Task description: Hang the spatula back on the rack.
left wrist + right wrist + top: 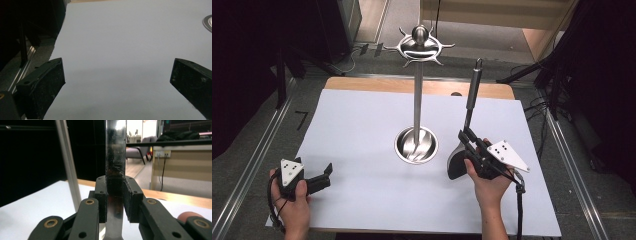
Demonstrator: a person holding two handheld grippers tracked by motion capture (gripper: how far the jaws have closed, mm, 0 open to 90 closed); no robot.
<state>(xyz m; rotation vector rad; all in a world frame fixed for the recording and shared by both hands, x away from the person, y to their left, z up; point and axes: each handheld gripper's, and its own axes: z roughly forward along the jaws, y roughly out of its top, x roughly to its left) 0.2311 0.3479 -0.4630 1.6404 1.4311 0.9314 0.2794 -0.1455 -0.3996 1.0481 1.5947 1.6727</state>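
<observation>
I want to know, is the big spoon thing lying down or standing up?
Standing up: the utensil rises from the table, right gripper shut on its shaft.

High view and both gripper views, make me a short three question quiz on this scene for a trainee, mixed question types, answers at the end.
1. True or false: the left claw is shut on the white sheet.
2. Which claw grips the spatula? A. left B. right C. neither
3. Fill in: the utensil stand has a round ____ resting on the sheet.

Key
1. False: in the left gripper view its jaws stand wide apart over bare sheet.
2. B: in the right gripper view the jaws clamp the spatula's shaft, and it stands handle up with its dark blade down on the sheet.
3. Base: a shiny dish, with hooks at the pole's top.
</observation>
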